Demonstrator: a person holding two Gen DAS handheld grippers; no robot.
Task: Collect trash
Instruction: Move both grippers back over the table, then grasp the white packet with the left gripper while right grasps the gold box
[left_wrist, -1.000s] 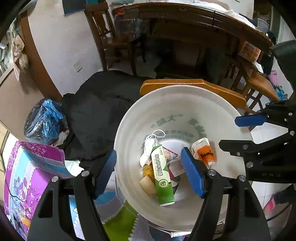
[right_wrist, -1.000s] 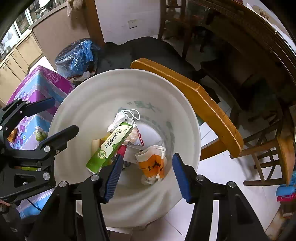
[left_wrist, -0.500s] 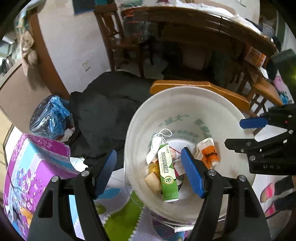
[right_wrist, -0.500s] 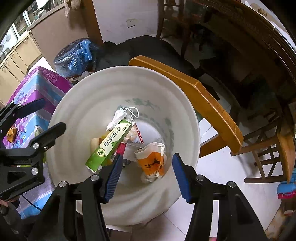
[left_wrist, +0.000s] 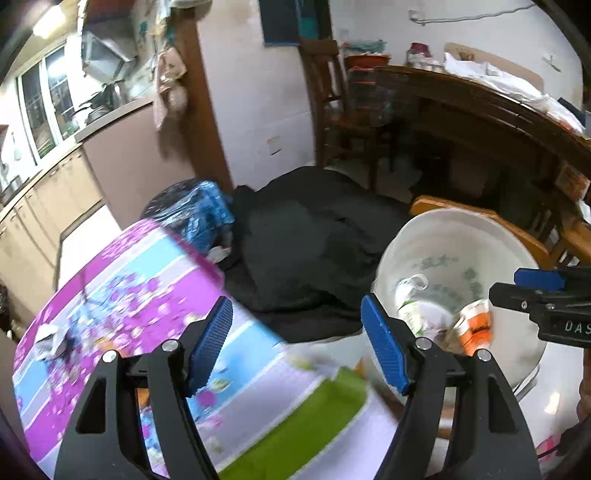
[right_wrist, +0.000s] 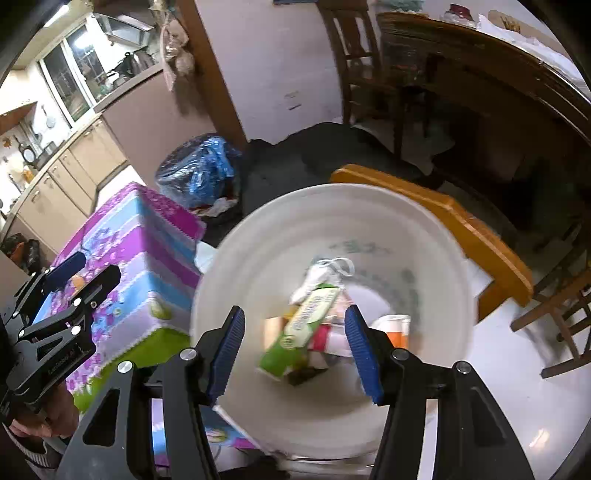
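Both empty, spread grippers, left gripper and right gripper, leave the white bucket (green carton inside); approach the tablecloth's crumpled scrap squarely.

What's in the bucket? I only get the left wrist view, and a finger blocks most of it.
Observer: A green carton lies across the pile in the bucket.
Operator: Is the right gripper holding anything?
Observer: No. The right gripper is open, with nothing between its fingers.
Operator: Can that camera see my gripper?
Observer: Yes. The left gripper shows at its left edge, open, over the table.
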